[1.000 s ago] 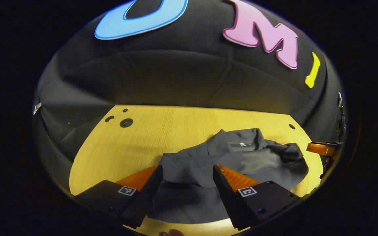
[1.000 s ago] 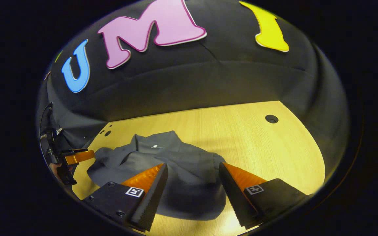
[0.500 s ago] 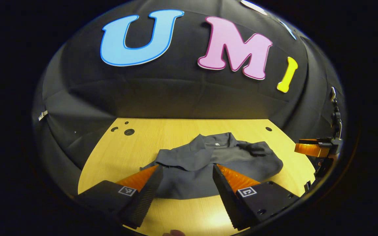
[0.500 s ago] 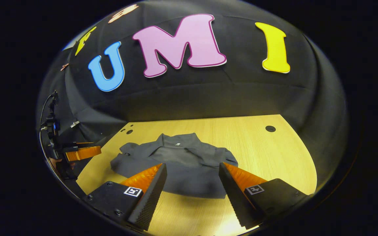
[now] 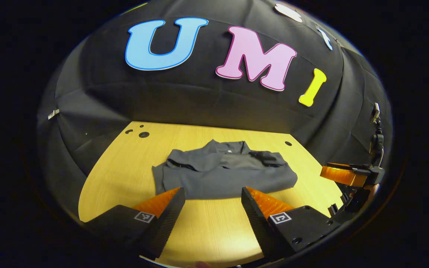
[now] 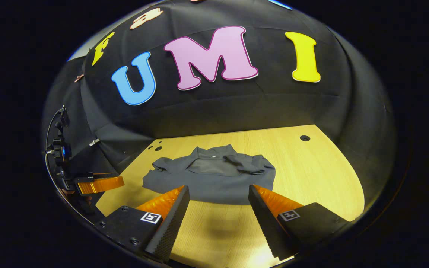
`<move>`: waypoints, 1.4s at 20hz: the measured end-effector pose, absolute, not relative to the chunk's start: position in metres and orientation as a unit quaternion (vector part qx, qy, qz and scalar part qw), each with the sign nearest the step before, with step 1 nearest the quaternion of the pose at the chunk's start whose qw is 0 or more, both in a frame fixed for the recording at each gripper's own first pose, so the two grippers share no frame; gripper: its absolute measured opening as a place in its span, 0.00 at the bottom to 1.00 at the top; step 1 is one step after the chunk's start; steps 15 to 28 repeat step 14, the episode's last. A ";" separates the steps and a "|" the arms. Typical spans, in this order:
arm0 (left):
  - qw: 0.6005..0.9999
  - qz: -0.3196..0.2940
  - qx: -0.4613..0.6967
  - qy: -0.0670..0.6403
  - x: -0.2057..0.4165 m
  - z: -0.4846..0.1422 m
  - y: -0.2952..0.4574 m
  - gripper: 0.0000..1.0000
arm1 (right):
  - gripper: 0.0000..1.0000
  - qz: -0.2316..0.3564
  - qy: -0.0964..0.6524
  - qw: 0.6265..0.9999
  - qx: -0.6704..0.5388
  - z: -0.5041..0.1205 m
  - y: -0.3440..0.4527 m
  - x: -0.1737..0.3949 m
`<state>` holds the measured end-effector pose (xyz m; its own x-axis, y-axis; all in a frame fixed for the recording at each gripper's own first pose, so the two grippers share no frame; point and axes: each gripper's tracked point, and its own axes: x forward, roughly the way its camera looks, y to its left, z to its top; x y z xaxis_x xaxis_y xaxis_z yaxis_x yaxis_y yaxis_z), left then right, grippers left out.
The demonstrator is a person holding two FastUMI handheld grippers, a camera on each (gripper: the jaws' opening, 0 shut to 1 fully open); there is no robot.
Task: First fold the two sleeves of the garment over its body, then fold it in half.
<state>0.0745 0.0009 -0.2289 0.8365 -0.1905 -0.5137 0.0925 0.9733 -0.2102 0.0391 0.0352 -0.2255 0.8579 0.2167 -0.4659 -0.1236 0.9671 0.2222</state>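
Grey cloth, one folded garment (image 5: 223,173), lies in a compact bundle on the middle of the single wooden table (image 5: 125,167), its collar toward the back wall. Two grippers hang over the near edge, clear of it: the left gripper (image 5: 210,208) and the right gripper (image 6: 217,208), each with its two fingers spread wide and holding nothing.
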 end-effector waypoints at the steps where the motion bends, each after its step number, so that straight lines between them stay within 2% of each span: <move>1: 0.953 -0.074 -0.088 0.280 0.070 -0.230 0.000 0.96 | 0.98 0.087 0.252 0.959 0.092 -0.228 0.035 0.036; 7: 0.950 -0.061 -0.077 0.296 0.058 -0.235 0.003 0.96 | 0.98 0.096 0.254 0.958 0.091 -0.232 0.035 0.034; 14: 0.946 0.015 -0.072 0.316 0.048 -0.247 0.013 0.96 | 0.98 0.156 0.278 0.945 0.074 -0.256 0.032 0.045; 28: 0.946 0.015 -0.072 0.316 0.048 -0.247 0.013 0.96 | 0.98 0.156 0.278 0.945 0.074 -0.256 0.032 0.045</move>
